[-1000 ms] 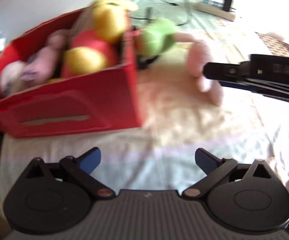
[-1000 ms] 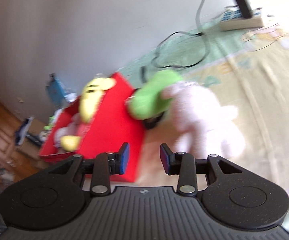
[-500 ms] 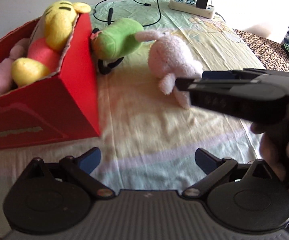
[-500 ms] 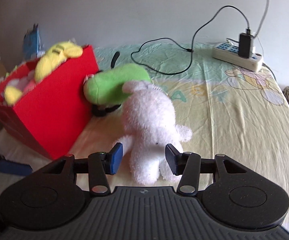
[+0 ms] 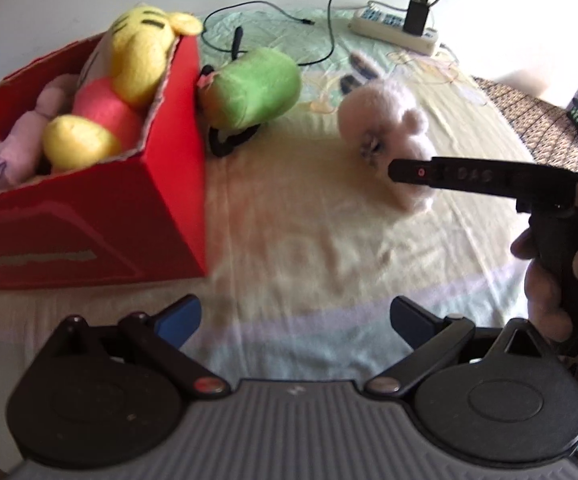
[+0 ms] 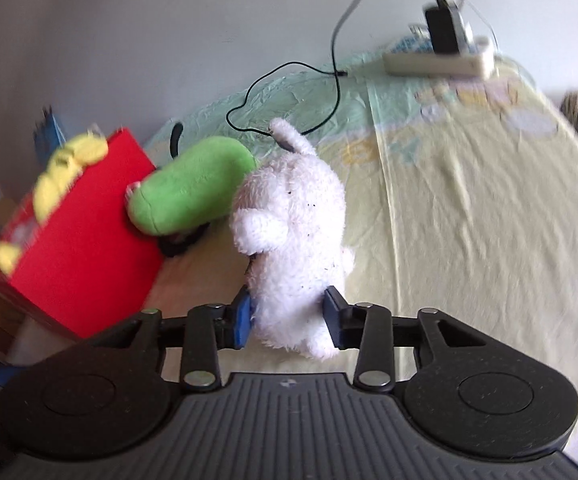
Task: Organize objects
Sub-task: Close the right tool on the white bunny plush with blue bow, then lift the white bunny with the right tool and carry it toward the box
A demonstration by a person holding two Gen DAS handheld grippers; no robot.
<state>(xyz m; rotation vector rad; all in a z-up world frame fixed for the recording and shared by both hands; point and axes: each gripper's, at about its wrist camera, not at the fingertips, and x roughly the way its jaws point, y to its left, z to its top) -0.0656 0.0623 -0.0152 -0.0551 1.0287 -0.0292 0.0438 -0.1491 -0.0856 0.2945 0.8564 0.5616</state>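
A white plush rabbit (image 6: 293,236) sits between the blue pads of my right gripper (image 6: 289,318), which is shut on its lower body; it also shows in the left wrist view (image 5: 385,128) with the right gripper's arm across it. A green plush (image 6: 193,188) lies against the red box (image 6: 85,248), also seen in the left wrist view (image 5: 249,88). The red box (image 5: 89,224) holds a yellow and red plush (image 5: 129,76) and pink plush toys (image 5: 37,128). My left gripper (image 5: 295,318) is open and empty above the bedsheet.
A white power strip (image 6: 441,60) with a black charger and black cable (image 6: 333,80) lies at the far edge of the sheet, also in the left wrist view (image 5: 393,30). A patterned cloth (image 5: 529,120) is at the right. The wall stands behind.
My right gripper has closed on the white rabbit, which has turned and shifted with it. The left gripper stays open and has drifted slightly.
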